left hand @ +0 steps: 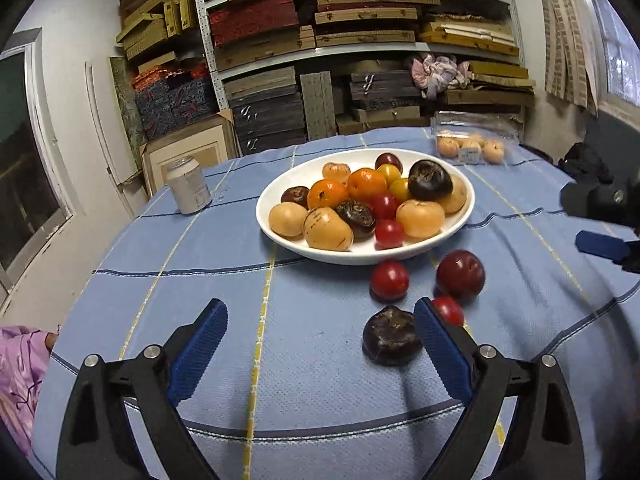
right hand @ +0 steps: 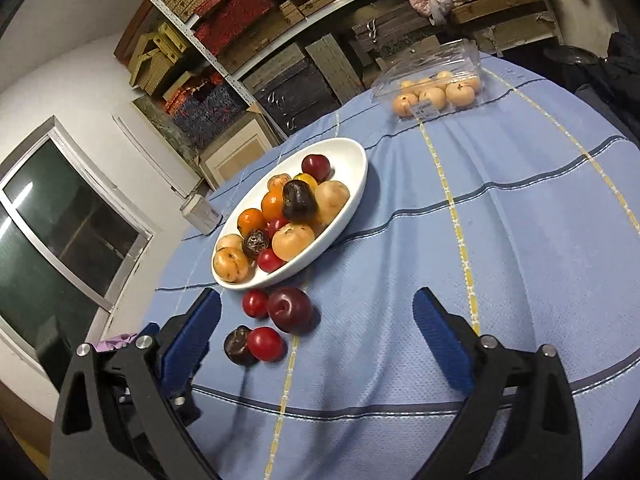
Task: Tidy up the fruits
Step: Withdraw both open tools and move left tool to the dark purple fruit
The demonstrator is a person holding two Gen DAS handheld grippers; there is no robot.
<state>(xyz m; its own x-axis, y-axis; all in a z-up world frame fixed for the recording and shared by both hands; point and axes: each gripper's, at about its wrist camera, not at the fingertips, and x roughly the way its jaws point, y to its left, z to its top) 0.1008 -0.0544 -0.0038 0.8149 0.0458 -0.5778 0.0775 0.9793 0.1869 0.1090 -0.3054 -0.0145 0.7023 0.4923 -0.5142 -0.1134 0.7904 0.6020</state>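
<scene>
Four loose fruits lie on the blue tablecloth (left hand: 200, 280) just before the white bowl (left hand: 280, 220): a plum (left hand: 460, 276), two small red fruits and a dark chestnut-like one (left hand: 390, 336). Both the left gripper (left hand: 320, 344) and the right gripper (right hand: 318, 332) gape empty. The fruits are probably light, smooth and prone to roll; grasp each across its middle.

My left gripper (left hand: 320, 322) and right gripper (right hand: 317, 310): black angular arms, silver screws, ribbed blue pads, edges perhaps blurred

Drink can (left hand: 188, 186), box-stacked shelves (left hand: 352, 40)
</scene>
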